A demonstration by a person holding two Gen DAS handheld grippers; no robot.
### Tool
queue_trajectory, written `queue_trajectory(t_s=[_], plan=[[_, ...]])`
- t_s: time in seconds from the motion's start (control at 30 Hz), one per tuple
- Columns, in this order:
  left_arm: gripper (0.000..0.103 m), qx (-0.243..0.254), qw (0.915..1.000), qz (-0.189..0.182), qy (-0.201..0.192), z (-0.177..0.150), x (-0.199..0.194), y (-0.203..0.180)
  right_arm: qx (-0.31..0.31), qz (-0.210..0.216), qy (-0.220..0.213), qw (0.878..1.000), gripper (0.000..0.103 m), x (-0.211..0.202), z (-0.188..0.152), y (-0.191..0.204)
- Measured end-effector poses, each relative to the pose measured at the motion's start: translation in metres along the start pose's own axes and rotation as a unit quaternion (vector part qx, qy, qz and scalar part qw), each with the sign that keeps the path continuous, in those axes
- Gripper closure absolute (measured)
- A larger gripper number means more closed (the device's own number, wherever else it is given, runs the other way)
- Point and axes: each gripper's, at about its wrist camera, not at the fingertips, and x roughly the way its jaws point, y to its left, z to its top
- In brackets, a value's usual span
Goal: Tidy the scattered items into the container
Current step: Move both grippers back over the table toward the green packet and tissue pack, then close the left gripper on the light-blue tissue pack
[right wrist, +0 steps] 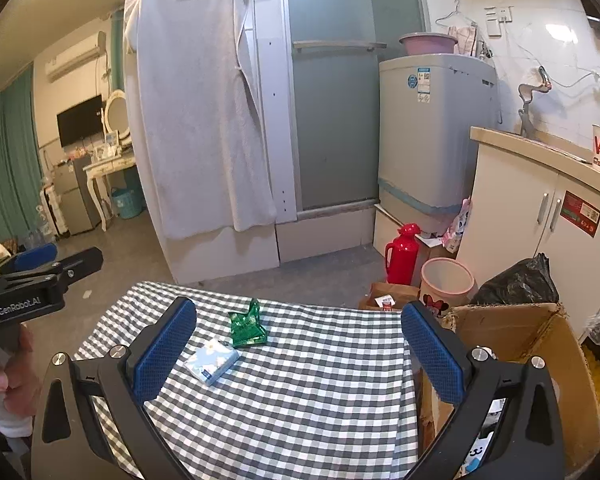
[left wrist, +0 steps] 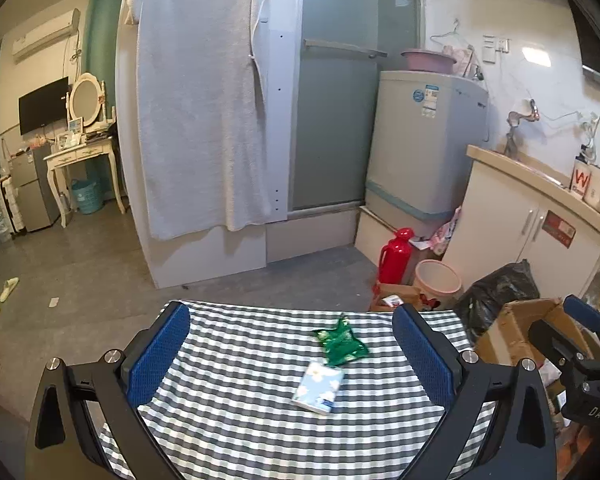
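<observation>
Nearby, red thermos (left wrist: 396,256) beside bin (left wrist: 438,282)

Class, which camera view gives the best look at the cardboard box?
The right wrist view: the cardboard box shows its open top and inner walls. The left wrist view catches only part of it, cut off by the right gripper.

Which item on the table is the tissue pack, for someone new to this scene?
Find the grey-and-white checked tablecloth. Two small things lie on it: a crumpled shiny green wrapper and, just nearer the camera, the flat rectangular pale-blue tissue pack. Only this one has white flowers.
</observation>
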Motion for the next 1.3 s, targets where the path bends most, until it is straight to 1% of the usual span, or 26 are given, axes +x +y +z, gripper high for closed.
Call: queue_trajectory(t_s=[0.27,0.37,0.57,0.73,1.03,1.2,1.3], plan=[[0.000,0.007,0.9996,0.001,0.026,-0.017,0.030,0.005,-0.003,-0.002,0.021,1.000,0.000,0.031,-0.001,0.005],[0.000,0.010,0.9990,-0.004,0.043,-0.024,0.045,0.005,-0.009,0.018,0.040,0.999,0.000,0.045,-0.002,0.006],[0.000,0.024,0.9973,-0.015,0.068,-0.039,0.072,0.001,-0.009,0.010,0.059,0.998,0.000,0.072,-0.006,0.008],[0.000,0.030,0.9951,-0.016,0.093,-0.053,0.101,-0.001,-0.008,0.006,0.071,0.997,0.000,0.093,-0.011,0.009],[0.000,0.038,0.9898,-0.037,0.132,-0.080,0.145,-0.008,0.000,0.002,0.094,0.996,0.000,0.127,-0.015,0.006],[0.000,0.041,0.9875,-0.054,0.142,-0.091,0.162,-0.015,0.000,0.001,0.109,0.994,0.000,0.143,-0.020,0.005],[0.000,0.043,0.9873,-0.060,0.140,-0.097,0.170,-0.019,0.002,0.000,0.117,0.993,0.000,0.152,-0.023,0.004]])
